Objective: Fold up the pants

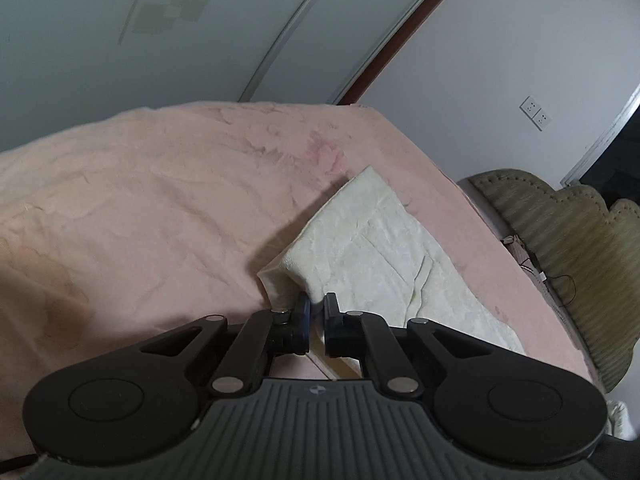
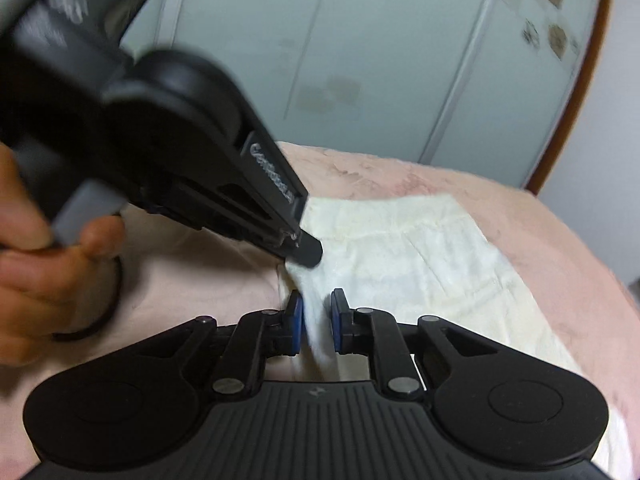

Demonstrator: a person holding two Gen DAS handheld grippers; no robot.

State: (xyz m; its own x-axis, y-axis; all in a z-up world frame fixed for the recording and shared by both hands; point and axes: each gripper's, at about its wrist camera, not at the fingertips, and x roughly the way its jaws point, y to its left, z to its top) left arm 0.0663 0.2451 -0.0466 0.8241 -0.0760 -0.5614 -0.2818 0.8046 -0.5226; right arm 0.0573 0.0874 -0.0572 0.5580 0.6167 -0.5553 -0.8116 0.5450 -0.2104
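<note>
Cream pants (image 1: 360, 248) edge in both claws, on pink bedspread (image 1: 140, 200).

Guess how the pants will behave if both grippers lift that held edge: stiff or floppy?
Probably floppy: the pants already bend up from the bed where the left gripper pinches them. Likely light, since a thin edge between the right gripper pads carries the raised part. The unheld length would probably sag and drag; creases suggest soft fabric.
</note>
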